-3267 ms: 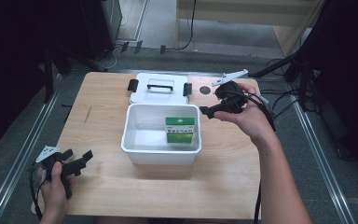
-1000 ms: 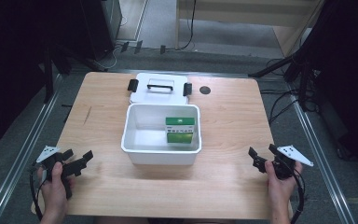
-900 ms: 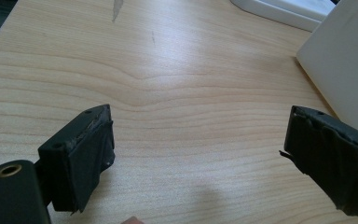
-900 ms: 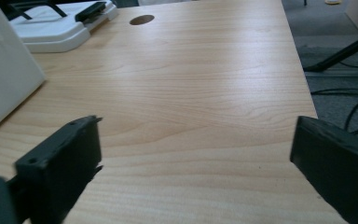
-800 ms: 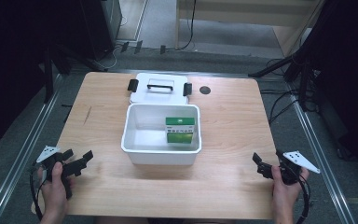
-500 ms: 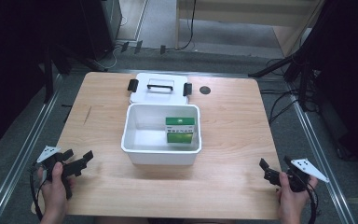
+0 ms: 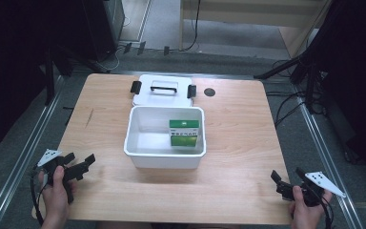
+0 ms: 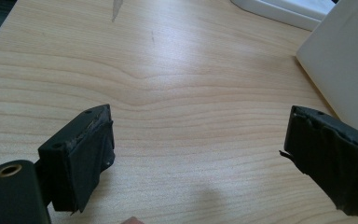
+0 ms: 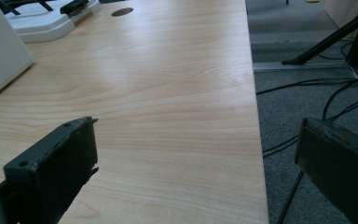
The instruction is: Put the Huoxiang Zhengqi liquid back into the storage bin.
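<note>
- Pale wooden worktop [image 7: 238, 138] carries a white bin [image 7: 165, 157] holding a green box [image 7: 185, 133]; its lid [image 7: 162, 90] lies behind.
- Left claw [image 7: 78, 167] and right claw [image 7: 286, 183] gape wide, empty, at the near corners.
- Risk: the right claw, seemingly overhanging the worktop edge, could catch it when reaching in.

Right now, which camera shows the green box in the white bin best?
The high view: the green box stands inside the white bin, toward its right side. The left gripper view catches just the bin's outer wall, as does the right gripper view.
</note>
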Demonstrator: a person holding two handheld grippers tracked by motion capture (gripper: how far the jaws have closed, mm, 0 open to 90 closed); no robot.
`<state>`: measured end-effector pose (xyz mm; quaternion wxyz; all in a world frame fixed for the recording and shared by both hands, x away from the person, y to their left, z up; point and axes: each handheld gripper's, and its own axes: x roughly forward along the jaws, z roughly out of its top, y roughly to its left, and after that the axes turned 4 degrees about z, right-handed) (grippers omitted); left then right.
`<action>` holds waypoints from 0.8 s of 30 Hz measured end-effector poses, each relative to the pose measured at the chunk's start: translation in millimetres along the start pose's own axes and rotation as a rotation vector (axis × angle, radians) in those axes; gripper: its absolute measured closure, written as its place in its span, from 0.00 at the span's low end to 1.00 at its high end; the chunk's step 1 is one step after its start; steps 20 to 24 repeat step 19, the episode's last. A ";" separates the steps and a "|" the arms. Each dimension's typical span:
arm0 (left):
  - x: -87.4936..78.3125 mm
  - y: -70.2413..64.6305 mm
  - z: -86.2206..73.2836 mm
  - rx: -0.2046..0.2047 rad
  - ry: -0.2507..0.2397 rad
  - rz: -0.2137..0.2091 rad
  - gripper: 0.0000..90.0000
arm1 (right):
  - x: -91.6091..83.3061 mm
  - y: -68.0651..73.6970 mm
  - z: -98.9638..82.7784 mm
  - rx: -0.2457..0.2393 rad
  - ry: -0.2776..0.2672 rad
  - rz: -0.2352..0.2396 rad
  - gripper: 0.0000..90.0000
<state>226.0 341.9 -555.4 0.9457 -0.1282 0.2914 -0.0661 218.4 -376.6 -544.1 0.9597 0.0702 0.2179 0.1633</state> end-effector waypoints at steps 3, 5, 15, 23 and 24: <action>0.1 0.0 0.0 0.000 0.001 -0.001 0.10 | -2.4 -0.8 -2.5 0.016 -0.023 0.009 0.00; 0.3 -0.1 0.1 0.000 0.002 0.000 0.10 | -3.7 -0.4 -3.7 0.024 -0.035 0.011 0.00; 0.2 -0.6 -0.1 0.002 -0.002 0.001 0.10 | -2.9 5.2 -4.8 0.016 -0.013 0.022 0.00; 0.2 -0.4 0.2 0.005 0.005 0.001 0.10 | -1.6 6.7 -4.6 0.007 -0.004 0.021 0.00; 0.2 -0.4 0.2 0.005 0.005 0.001 0.10 | -1.6 6.7 -4.6 0.007 -0.004 0.021 0.00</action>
